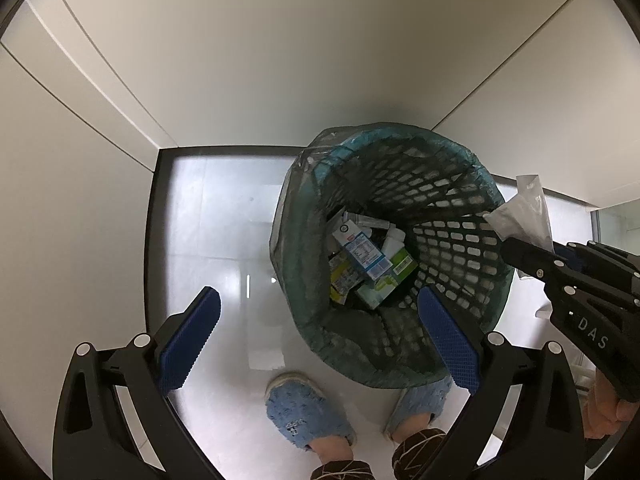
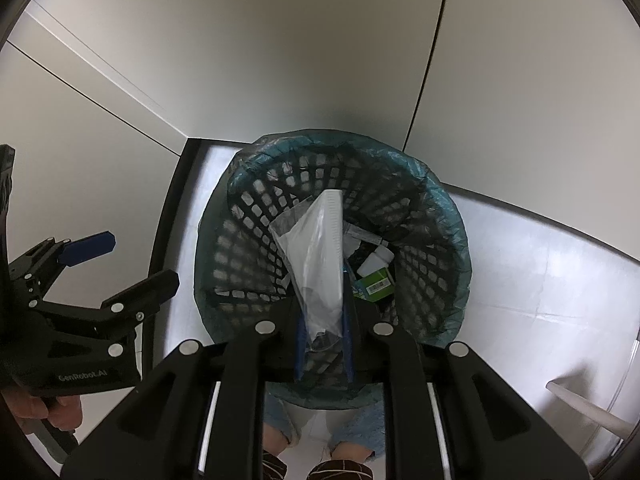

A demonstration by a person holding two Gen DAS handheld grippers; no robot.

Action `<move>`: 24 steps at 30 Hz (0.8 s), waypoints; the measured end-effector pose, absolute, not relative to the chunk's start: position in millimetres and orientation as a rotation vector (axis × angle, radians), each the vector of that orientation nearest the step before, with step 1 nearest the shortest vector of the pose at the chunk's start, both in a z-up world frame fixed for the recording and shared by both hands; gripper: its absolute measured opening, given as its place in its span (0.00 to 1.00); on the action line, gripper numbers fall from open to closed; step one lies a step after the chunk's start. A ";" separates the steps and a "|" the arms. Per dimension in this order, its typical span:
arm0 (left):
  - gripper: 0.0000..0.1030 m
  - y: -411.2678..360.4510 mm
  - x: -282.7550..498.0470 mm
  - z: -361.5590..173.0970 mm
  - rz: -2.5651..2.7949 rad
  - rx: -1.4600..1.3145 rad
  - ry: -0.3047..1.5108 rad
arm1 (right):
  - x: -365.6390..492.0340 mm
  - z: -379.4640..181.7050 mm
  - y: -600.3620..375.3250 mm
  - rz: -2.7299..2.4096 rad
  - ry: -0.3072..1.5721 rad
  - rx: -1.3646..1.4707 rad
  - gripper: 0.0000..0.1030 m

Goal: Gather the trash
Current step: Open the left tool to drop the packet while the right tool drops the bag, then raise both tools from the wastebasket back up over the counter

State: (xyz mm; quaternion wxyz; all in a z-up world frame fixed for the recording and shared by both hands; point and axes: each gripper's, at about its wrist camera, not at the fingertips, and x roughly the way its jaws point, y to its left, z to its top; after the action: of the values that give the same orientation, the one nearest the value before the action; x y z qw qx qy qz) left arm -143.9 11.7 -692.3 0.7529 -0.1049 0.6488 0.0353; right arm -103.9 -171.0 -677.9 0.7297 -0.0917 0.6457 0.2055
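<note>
While the right gripper [image 2: 324, 320] pinches a crinkled clear plastic wrapper [image 2: 320, 248] above the lattice-walled bin [image 2: 240, 240], the left gripper [image 1: 320, 336] gapes empty beside its rim.

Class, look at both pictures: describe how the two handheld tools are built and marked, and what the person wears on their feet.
Both tools, the left tool and the right tool, are black plastic with silver rivets and ribbed blue pads. White lettering marks their bodies: "DAS" on the right one, "GenRobot.AI" on the left. The person wears light blue slippers.
</note>
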 end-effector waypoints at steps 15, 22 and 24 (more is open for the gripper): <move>0.94 18.6 -148.2 -680.3 0.089 -0.233 1.429 | -110.1 -661.8 -177.4 0.435 1.397 -0.185 0.57; 0.94 17.1 -154.5 -652.8 0.088 -0.243 1.416 | -114.8 -633.1 -184.1 0.406 1.371 -0.162 0.79; 0.94 17.4 -156.8 -640.6 0.089 -0.254 1.407 | -116.3 -617.2 -186.4 0.394 1.356 -0.159 0.86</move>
State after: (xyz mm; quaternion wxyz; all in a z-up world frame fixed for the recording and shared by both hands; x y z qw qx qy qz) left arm -156.8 17.4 -640.6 0.7541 -0.1163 0.6451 0.0409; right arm -116.3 -186.4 -617.2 0.7581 -0.0731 0.6223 0.1807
